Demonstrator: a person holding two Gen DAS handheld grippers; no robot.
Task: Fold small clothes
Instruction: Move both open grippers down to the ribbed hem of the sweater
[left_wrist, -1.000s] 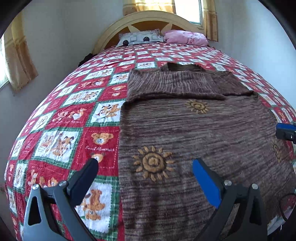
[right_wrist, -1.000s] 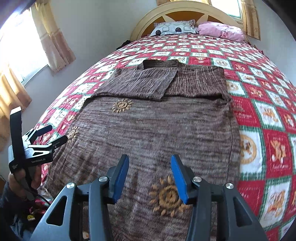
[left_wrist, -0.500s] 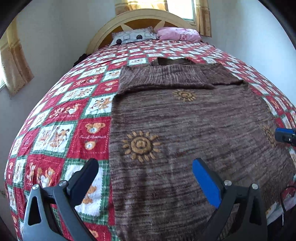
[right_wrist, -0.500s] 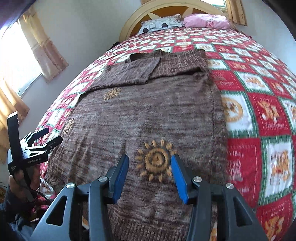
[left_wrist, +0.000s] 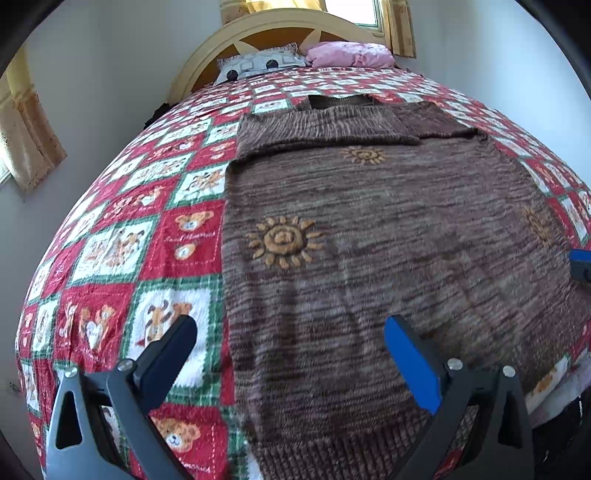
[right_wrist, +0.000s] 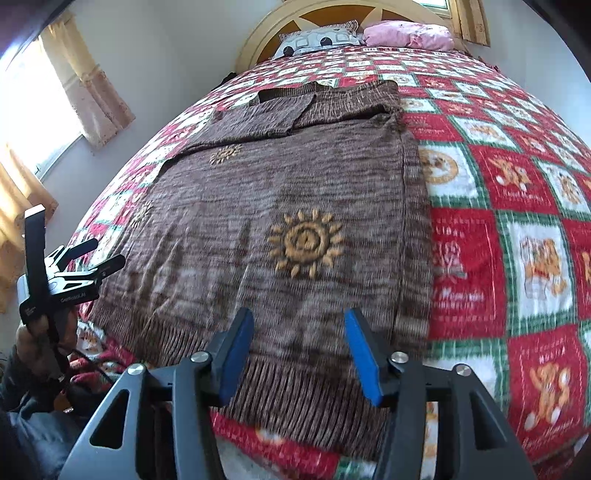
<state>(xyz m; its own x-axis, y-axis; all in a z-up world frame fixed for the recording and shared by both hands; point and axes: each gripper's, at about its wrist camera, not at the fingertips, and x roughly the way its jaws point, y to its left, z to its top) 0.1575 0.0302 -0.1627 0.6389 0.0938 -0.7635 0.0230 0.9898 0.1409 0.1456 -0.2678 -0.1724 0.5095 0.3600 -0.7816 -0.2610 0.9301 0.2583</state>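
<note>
Bedroom, pale walls, curtained windows left and behind the headboard (left_wrist: 258, 33). Bed with a red/green/white teddy quilt (left_wrist: 110, 251), two pillows at the head: one grey-patterned (left_wrist: 255, 64), one pink (left_wrist: 347, 53).

One brown sweater (left_wrist: 388, 229) lies flat on the quilt, hem at the near bed edge, both sleeves folded across the chest. Four sun motifs visible on it.

Left gripper (left_wrist: 291, 347): jaws wide apart, empty, hanging over the sweater's left edge near the hem, one finger above the quilt. No contact visible.

Right gripper (right_wrist: 299, 350): jaws have just been opening, about half apart, nothing between them, above the hem (right_wrist: 280, 391). Can't tell if it touches.

Writing: quilt squares carry script too blurred to read; small white print on the left gripper body, illegible.
</note>
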